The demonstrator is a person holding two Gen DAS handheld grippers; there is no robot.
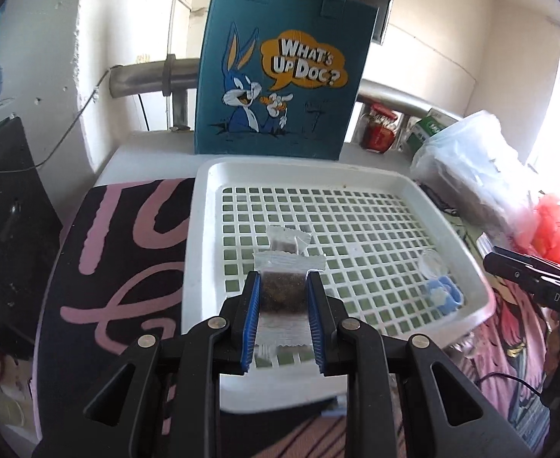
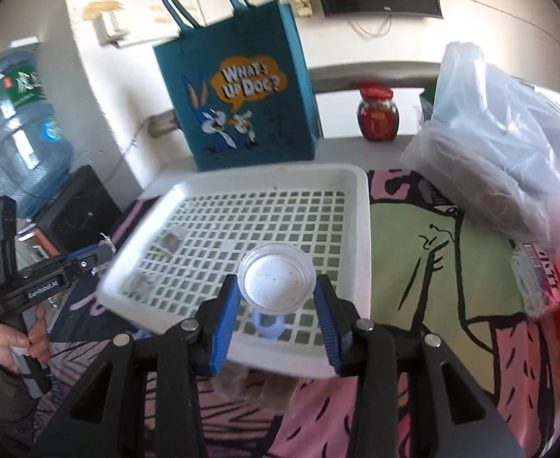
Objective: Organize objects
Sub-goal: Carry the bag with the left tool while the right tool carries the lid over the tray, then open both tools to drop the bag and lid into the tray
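Both grippers grip: left gripper (image 1: 283,286) a sachet (image 1: 283,292), right gripper (image 2: 276,297) a cup (image 2: 276,280).

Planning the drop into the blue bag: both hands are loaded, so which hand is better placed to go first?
Probably the left. Its tool holds a packet almost straight in front of the bag. The right tool, shut on a cup, sees the bag off to its left, across the tray.

A bed or table under a pink, black and green printed cover (image 2: 425,236) carries a white grid tray (image 1: 203,236) ahead of both tongs. Beyond the tray stands 1 teal tote bag (image 1: 280,76); right of it, 1 red-lidded jar (image 2: 377,114) and 1 clear plastic bag (image 2: 501,145).
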